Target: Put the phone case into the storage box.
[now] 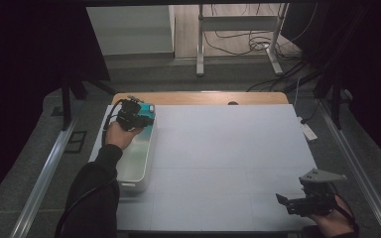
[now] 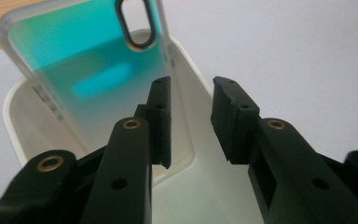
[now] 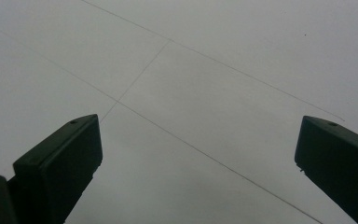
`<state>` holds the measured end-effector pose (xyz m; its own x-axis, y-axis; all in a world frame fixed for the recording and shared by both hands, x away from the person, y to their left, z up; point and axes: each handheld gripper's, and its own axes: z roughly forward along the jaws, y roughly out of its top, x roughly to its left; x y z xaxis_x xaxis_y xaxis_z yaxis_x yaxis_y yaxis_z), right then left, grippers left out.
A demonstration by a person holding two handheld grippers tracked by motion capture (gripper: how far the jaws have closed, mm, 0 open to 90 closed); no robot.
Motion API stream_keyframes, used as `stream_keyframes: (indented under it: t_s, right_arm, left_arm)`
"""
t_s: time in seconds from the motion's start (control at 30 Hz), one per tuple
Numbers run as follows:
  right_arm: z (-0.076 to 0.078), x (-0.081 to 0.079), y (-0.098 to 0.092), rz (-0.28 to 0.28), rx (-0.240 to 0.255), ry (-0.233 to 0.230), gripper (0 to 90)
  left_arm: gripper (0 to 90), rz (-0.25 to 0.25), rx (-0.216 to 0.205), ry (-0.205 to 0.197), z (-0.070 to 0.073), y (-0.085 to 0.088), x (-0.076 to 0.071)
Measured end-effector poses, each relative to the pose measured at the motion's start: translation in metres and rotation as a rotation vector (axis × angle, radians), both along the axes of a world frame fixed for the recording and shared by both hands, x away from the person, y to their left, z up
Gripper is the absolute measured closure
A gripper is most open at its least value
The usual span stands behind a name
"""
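A translucent teal phone case [image 2: 84, 70] with an oval camera cutout stands tilted in a white tub [image 2: 25, 123], leaning on its wall. My left gripper [image 2: 191, 86] hovers over the tub with its jaws a little apart; the case lies to the left of them, outside the gap, and nothing is between the pads. From above, the left gripper [image 1: 143, 118] sits at the far end of the tub [image 1: 138, 174], next to the teal case [image 1: 149, 107]. My right gripper [image 1: 285, 202] rests near the table's front right corner, open wide over bare white surface [image 3: 198, 121].
A white sheet covers the table [image 1: 228, 148], with a wooden strip [image 1: 203, 97] along its far edge. Beyond it stand metal frame legs [image 1: 199, 44] and loose cables [image 1: 258, 42] on the floor. Dark curtains hang at both sides.
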<state>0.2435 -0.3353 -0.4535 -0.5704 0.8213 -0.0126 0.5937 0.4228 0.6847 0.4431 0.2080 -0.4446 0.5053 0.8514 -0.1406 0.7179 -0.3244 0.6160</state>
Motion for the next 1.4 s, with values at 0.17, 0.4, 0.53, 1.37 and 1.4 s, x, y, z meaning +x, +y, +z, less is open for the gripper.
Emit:
stream_keyframes:
  t_s: [0.17, 0.4, 0.53, 1.37, 1.4]
  right_arm:
    - [0.000, 0.000, 0.000, 0.001, -0.002, 0.001, 0.6]
    - [0.000, 0.000, 0.000, 0.002, -0.003, 0.002, 0.6]
    - [0.000, 0.000, 0.000, 0.003, -0.003, 0.002, 0.6]
    - [0.000, 0.000, 0.001, 0.001, -0.006, 0.003, 0.6]
    - [0.000, 0.000, 0.001, 0.001, -0.006, 0.003, 0.6]
  left_arm:
    - [64.6, -0.007, -0.013, -0.009, 0.001, 0.001, -0.002]
    - [59.0, 0.000, -0.046, -0.032, 0.004, 0.004, -0.006]
    - [54.9, 0.000, -0.058, -0.043, 0.005, 0.005, -0.009]
    - [20.6, 0.002, -0.111, -0.114, 0.011, 0.005, -0.027]
    - [20.0, -0.001, -0.114, -0.115, 0.010, 0.005, -0.028]
